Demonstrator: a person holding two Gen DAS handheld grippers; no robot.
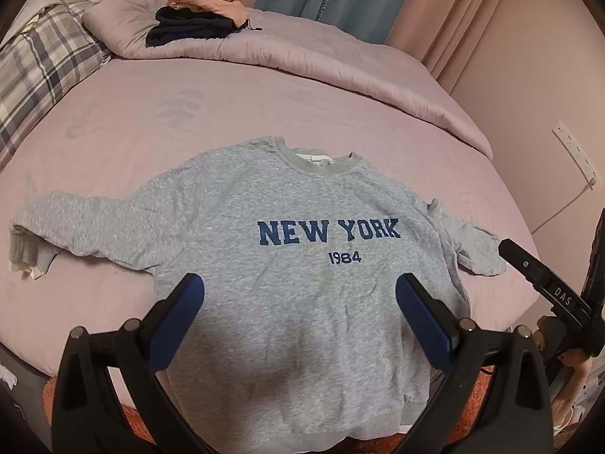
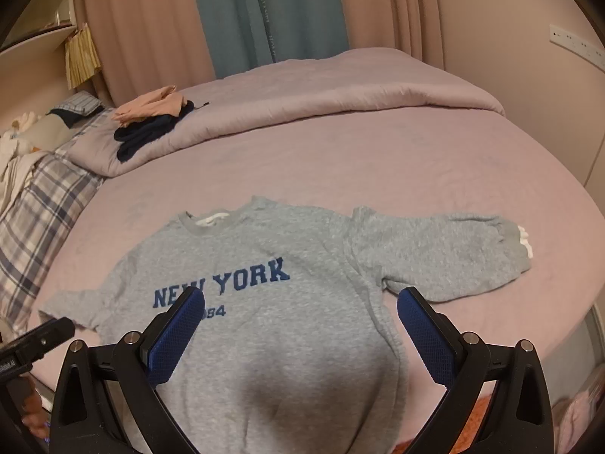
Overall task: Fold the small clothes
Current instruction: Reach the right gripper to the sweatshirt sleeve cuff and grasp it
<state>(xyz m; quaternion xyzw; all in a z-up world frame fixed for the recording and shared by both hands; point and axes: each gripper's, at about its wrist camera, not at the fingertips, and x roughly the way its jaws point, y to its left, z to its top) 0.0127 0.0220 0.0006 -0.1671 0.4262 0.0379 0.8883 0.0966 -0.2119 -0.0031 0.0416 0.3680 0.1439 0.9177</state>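
at the far side of the bed (image 1: 113,121) a lilac quilt (image 1: 321,49) is bunched into a long roll, and on its left end sits a small stack of folded clothes — a peach piece (image 1: 206,0) on top of a dark navy one (image 1: 185,30). a plaid pillow (image 1: 41,60) lies at the left edge, with more loose fabric heaped beyond it. pink and teal curtains (image 2: 264,11) hang behind the bed; the teal panel carries vertical lettering too small to read. a white socket strip (image 1: 574,155) is fixed to the wall on the right, with a cord running down from it.

the grey sweatshirt (image 1: 302,265) lies flat and face up on the pink sheet at the near edge of the bed, well apart from the folded stack. its long axis runs from the hem, which hangs just over the near edge, to the collar, which points toward the quilt. both sleeves reach sideways, the left one out straight, the right one shown rumpled in the left wrist view. across the chest is printed "NEW YORK" in blue block letters, with "1984" below it.

the left gripper (image 1: 300,291) hovers over the lower chest, fingers spread wide and holding nothing. the right gripper (image 2: 300,302) hangs over the shirt's right side, likewise spread — nothing between its blue pads (image 2: 427,336). its black body in the left view bears the letters "DAS".
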